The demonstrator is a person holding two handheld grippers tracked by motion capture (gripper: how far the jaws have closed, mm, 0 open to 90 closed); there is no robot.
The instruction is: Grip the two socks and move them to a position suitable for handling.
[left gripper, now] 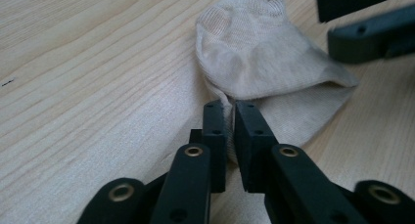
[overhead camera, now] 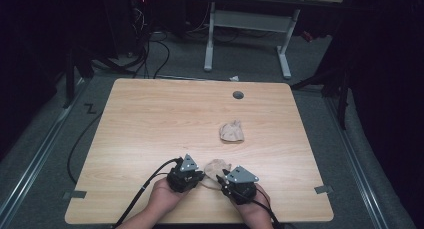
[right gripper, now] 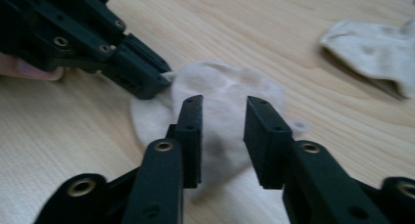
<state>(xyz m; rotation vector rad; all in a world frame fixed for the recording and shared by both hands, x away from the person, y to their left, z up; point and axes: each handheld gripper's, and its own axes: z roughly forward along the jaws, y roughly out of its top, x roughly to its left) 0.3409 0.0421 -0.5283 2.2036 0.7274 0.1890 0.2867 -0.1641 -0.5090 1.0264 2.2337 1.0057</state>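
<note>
A beige sock (overhead camera: pixel 215 165) lies crumpled on the wooden table (overhead camera: pixel 150 119) near its front edge, between my two grippers. My left gripper (left gripper: pixel 230 111) is shut on a fold at the edge of this sock (left gripper: pixel 264 57); from above it (overhead camera: pixel 201 176) sits just left of the sock. My right gripper (right gripper: pixel 222 106) stands open, its jaws straddling the sock (right gripper: pixel 220 82) without pressing on it. In the high view the right gripper (overhead camera: pixel 220 178) is at the sock's right. A second beige sock (overhead camera: pixel 232 131) lies loose farther back; the right gripper view has that second sock (right gripper: pixel 377 48) at upper right.
A round grey cable hole (overhead camera: pixel 238 94) sits near the table's far edge. Beyond the table stand a white desk frame (overhead camera: pixel 210 39) and floor cables (overhead camera: pixel 150 49). Bare wood spreads to the left and far side of the socks.
</note>
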